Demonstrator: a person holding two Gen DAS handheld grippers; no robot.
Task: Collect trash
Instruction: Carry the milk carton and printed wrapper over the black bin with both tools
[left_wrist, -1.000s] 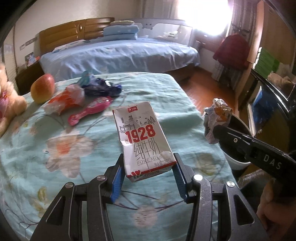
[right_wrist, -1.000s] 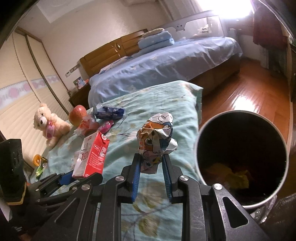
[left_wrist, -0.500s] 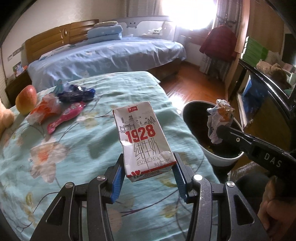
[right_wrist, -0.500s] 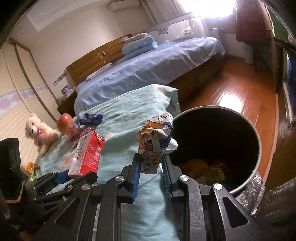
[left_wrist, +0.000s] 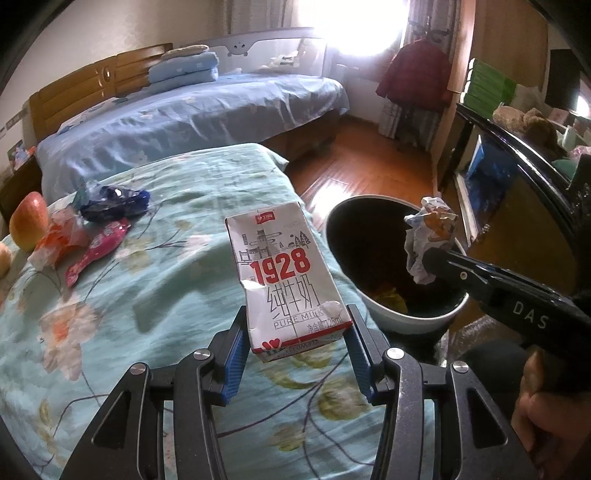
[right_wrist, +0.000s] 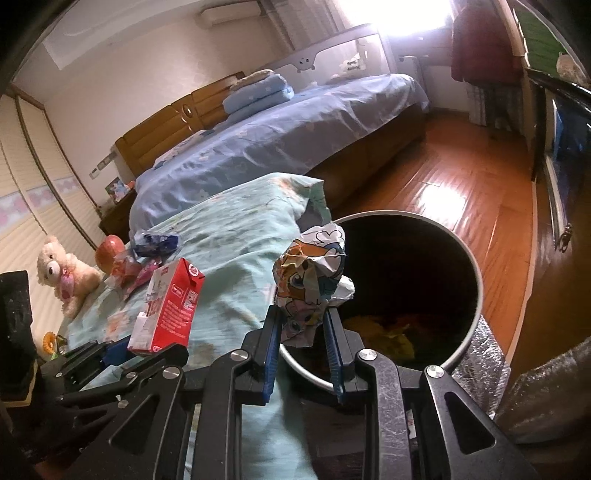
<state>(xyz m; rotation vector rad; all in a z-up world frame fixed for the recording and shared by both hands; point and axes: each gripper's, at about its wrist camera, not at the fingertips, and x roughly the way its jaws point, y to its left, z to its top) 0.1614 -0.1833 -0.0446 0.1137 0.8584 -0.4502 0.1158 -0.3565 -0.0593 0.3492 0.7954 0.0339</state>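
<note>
**Two pieces carried to the bin**

Left wrist: left gripper (left_wrist: 297, 354) clamps the milk carton (left_wrist: 286, 277) over the bed's edge, just short of the bin (left_wrist: 391, 321).

Right wrist: right gripper (right_wrist: 302, 343) pinches the paper wad (right_wrist: 312, 280) above the bin's (right_wrist: 476, 280) near rim, seemingly poised for dropping.
</note>
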